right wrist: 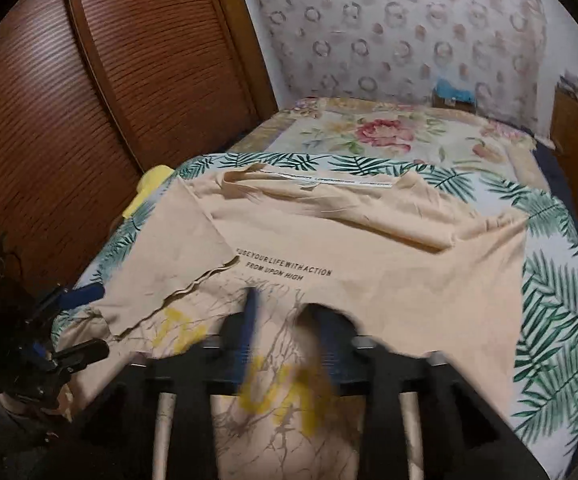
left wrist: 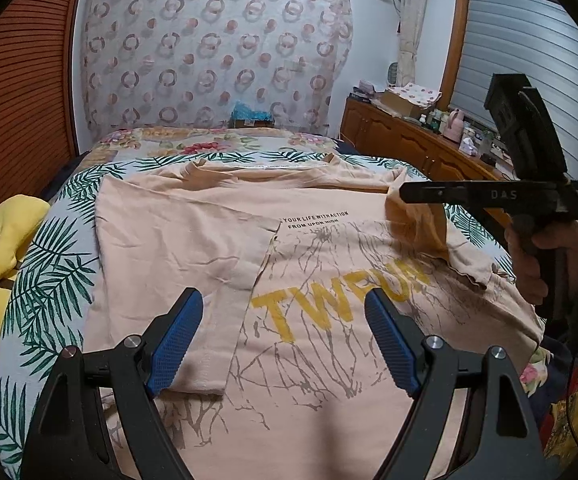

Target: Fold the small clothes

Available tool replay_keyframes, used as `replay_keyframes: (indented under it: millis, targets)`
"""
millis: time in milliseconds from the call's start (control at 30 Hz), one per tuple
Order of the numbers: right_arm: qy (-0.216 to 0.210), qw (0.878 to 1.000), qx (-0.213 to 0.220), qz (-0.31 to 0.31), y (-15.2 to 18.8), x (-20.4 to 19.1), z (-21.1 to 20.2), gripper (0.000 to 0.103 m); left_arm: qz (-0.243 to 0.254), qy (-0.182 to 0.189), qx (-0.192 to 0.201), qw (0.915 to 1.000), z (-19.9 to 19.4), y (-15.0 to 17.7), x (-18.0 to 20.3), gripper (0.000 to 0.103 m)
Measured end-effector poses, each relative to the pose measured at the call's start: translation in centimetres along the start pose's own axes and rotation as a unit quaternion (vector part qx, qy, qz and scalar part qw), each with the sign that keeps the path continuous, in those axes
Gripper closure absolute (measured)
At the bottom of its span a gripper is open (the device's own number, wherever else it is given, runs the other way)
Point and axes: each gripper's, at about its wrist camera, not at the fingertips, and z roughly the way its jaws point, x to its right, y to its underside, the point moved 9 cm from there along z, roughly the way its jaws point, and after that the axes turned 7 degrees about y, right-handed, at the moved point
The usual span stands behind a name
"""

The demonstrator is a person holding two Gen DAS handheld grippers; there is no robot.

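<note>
The T-shirt lies flat on the bed, print side up, neck toward the headboard end; its left side is already folded in over the middle, w/ a straight fold edge running down past the yellow lettering. My left gripper hovers just above the near part of the shirt, jaws wide apart, nothing between them. My right gripper has its pads part-closed w/ a bunch of the shirt's right edge between them; that view is blurred there, so I judge it's pinching the cloth but can't swear to it. The cloth looks thin, light, limp & not fragile, prob. cotton jersey: it'll sag, crease and drag on the bedspread, so best taken at hems, sleeve ends or corners, pinched through both layers, and carried low. Room: bedspread shows free all round the shirt; a yellow plush toy sits at the bed's left edge by the wooden wardrobe door, and a cabinet stands to the right, well apart from the shirt.
</note>
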Motion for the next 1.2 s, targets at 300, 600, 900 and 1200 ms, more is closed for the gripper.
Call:
replay_keyframes:
  millis: [300,600,900,1200]
  targets:
    - [0.021,1.000,0.012,0.020,0.9,2.2,-1.1,0.057,-0.004,-0.004,0.003,1.0000,-0.1,-0.3,-0.3,0.019]
    - [0.049,0.998,0.028,0.015,1.3,3.5,-2.2,0.057,-0.003,-0.005,0.006,1.0000,-0.2,-0.4,-0.4,0.019]
    - [0.169,0.985,-0.036,0.018,4.0,8.8,3.4,0.063,-0.006,-0.006,0.006,0.9999,-0.1,-0.3,-0.6,0.019]
    - [0.061,0.995,-0.040,-0.063,3.6,0.7,5.2,0.063,-0.006,-0.015,0.007,0.9998,-0.3,-0.6,-1.7,0.019]
